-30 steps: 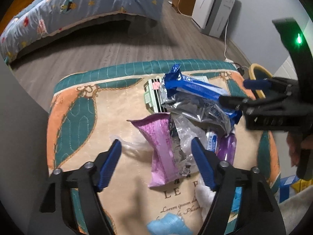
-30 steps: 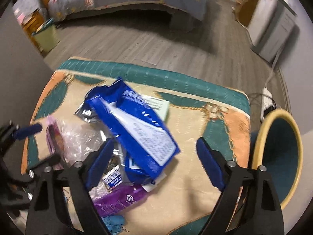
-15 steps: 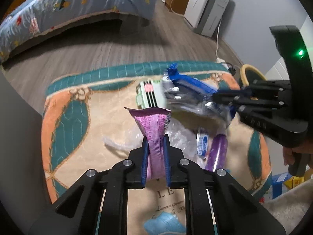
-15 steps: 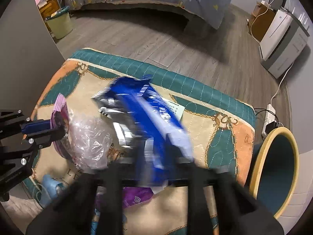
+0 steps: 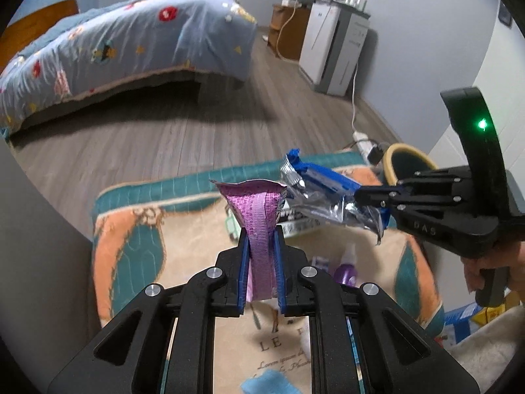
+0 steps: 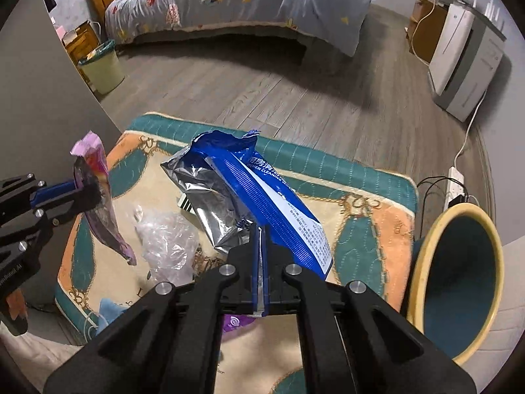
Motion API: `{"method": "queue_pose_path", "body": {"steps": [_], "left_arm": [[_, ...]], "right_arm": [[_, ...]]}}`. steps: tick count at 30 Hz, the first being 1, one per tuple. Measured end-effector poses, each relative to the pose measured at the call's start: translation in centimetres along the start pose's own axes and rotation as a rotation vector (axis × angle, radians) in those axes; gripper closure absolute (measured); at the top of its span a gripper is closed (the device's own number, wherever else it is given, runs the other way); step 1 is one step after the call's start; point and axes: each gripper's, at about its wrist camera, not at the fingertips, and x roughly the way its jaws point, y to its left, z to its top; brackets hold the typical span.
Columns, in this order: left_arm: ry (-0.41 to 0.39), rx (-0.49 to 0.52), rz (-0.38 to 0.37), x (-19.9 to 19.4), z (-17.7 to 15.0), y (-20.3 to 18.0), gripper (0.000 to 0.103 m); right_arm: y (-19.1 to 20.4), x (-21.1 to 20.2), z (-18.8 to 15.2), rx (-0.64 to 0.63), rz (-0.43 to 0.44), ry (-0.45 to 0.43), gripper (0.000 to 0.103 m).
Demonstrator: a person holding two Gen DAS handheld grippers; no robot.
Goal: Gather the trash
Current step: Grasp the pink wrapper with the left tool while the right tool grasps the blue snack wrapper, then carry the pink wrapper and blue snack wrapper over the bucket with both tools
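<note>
My left gripper (image 5: 261, 239) is shut on a purple wrapper (image 5: 259, 216) and holds it above the patterned rug (image 5: 131, 249). The wrapper also shows in the right wrist view (image 6: 98, 177), hanging from the left gripper (image 6: 78, 187). My right gripper (image 6: 259, 229) is shut on a blue and silver wipes packet (image 6: 259, 190), lifted off the rug (image 6: 370, 229). The packet (image 5: 321, 190) and right gripper (image 5: 357, 195) also show in the left wrist view. A yellow-rimmed teal bin (image 6: 459, 279) stands just right of the rug.
On the rug lie a crumpled clear plastic bag (image 6: 167, 243), a purple tube (image 5: 344, 269), a blue rag (image 5: 269, 384) and a striped carton (image 5: 288, 220). A bed (image 6: 239, 3), a green waste basket (image 6: 101, 69), a white appliance (image 6: 466, 55) and a power strip (image 6: 456, 184) stand around.
Both grippers closed, the left on the purple wrapper, the right on the blue packet, and both lifted their pieces up off the rug.
</note>
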Motion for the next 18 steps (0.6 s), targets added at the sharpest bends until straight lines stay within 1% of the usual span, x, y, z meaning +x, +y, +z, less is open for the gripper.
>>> {"method": "queue_pose_path", "body": {"steps": [2,8,18], "left_arm": [[-0.017,0.000,-0.002,-0.4,0.3,-0.2,0.088],[-0.027,0.005,-0.002,-0.6,0.6,-1.0,0.088],[-0.036,0.037,-0.021,-0.3,1.3,-3.8,0.088]], "right_arm": [[-0.4,-1.0,0.0,0.009,-0.003,-0.018,0.102],[-2.5,-3.8,-0.3,0.053,-0.015,-0.066,0.102],[-7.9,-7.0,-2.3,0.125,-0.062,-0.112,0.102]]}}
